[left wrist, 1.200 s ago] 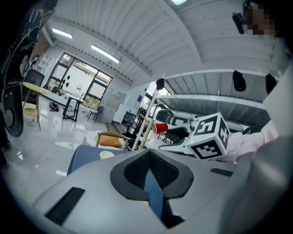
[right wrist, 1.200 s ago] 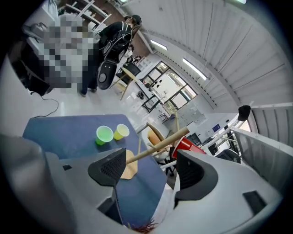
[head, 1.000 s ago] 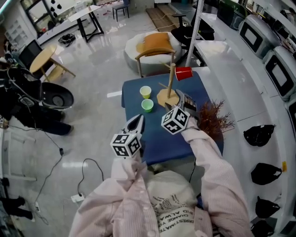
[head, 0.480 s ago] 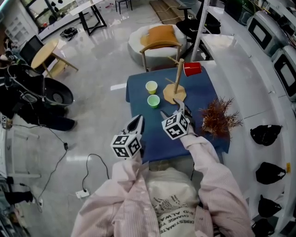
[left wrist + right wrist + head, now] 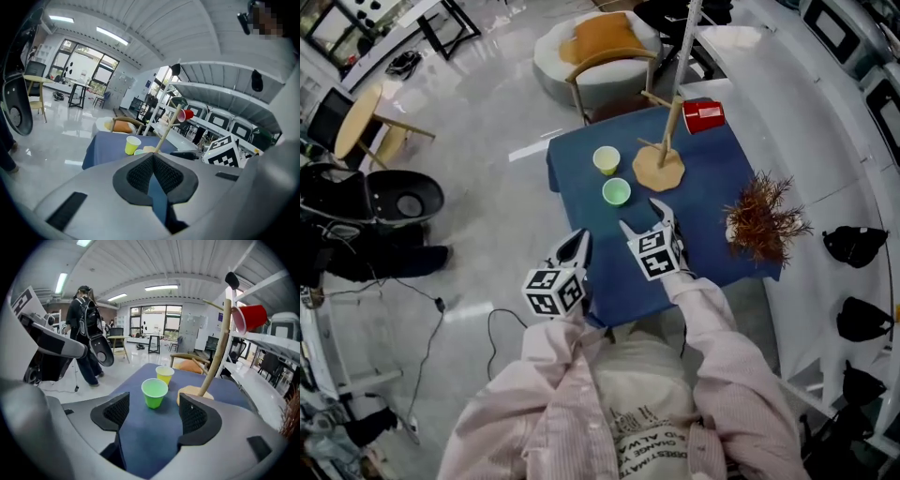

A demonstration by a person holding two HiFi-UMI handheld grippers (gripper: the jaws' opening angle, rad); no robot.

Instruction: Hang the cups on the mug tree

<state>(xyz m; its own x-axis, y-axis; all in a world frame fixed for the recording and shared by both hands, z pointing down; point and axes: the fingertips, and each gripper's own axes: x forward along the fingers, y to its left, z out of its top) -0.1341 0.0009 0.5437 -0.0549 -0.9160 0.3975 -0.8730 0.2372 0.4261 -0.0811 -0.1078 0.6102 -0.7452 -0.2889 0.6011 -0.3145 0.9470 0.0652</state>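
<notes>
A wooden mug tree (image 5: 660,167) stands on the blue table (image 5: 712,202), with a red cup (image 5: 705,117) hanging from one of its pegs. A yellow cup (image 5: 606,159) and a green cup (image 5: 617,192) stand upright to the tree's left. My right gripper (image 5: 642,216) is open just short of the green cup (image 5: 154,392), which shows beyond its spread pads with nothing between them. The yellow cup (image 5: 164,374) and the tree's pole (image 5: 214,359) stand further back. My left gripper (image 5: 579,242) is shut and empty at the table's near left corner.
A dried reddish-brown plant (image 5: 764,220) lies on the table's right side. A chair with an orange cushion (image 5: 600,42) stands beyond the table. A white counter with black items (image 5: 853,246) runs along the right. A person with a backpack (image 5: 86,329) stands off to the left.
The right gripper has come down over the table and rolled, so both its fingers now spread level toward the green cup. The left gripper has sunk a little by the table's corner.
</notes>
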